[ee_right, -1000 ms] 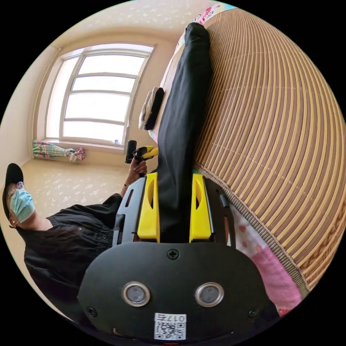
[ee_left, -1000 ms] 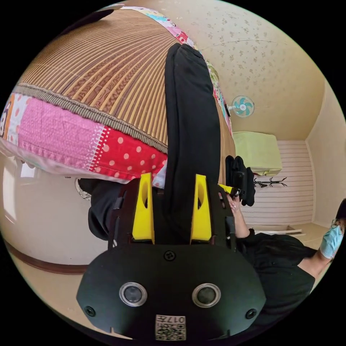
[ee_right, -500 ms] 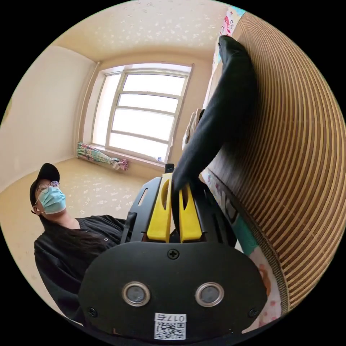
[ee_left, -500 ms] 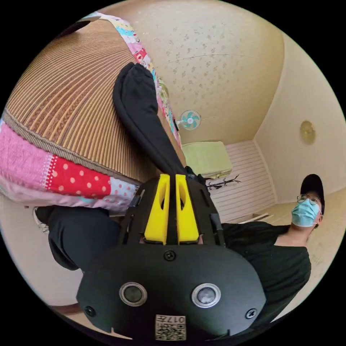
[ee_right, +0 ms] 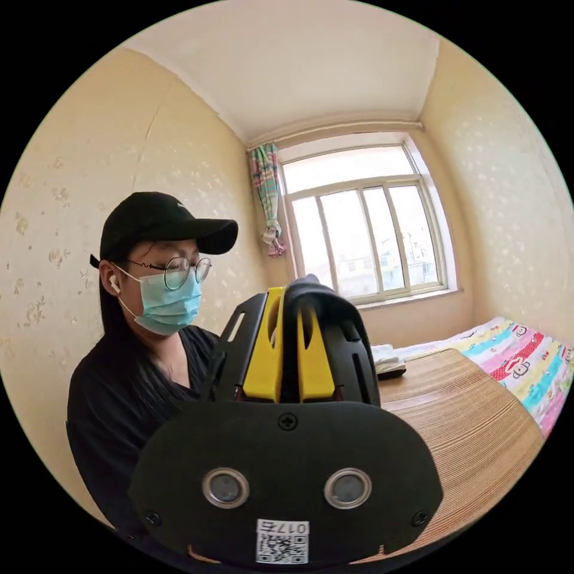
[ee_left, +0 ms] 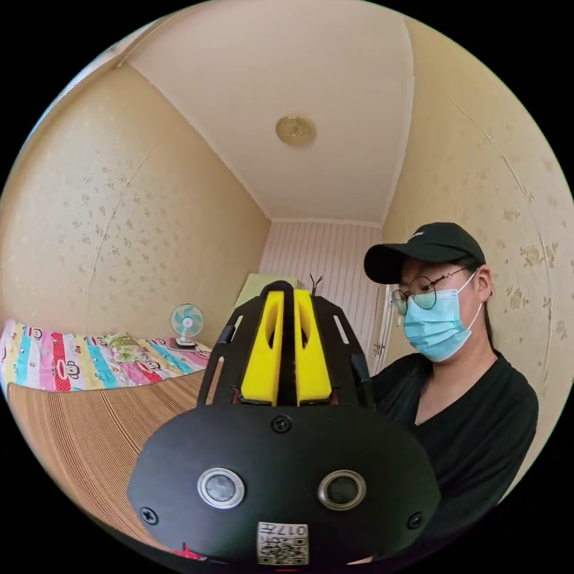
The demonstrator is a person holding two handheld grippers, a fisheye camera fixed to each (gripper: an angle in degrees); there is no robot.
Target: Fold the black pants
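Above the bamboo mat (ee_right: 472,412), both grippers' fingers (ee_left: 287,350) (ee_right: 291,353) pinch black pants (ee_right: 311,293).

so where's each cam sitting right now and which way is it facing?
Left gripper view: rides on the left gripper, tipped up toward the ceiling lamp, table fan and striped far wall; jaws closed on a dark strip; the person's torso at right.
Right gripper view: rides on the right gripper, facing the window; black pants drape over its closed jaws; the person's torso at left.
Shared: the person, the woven mat and the patchwork quilt.
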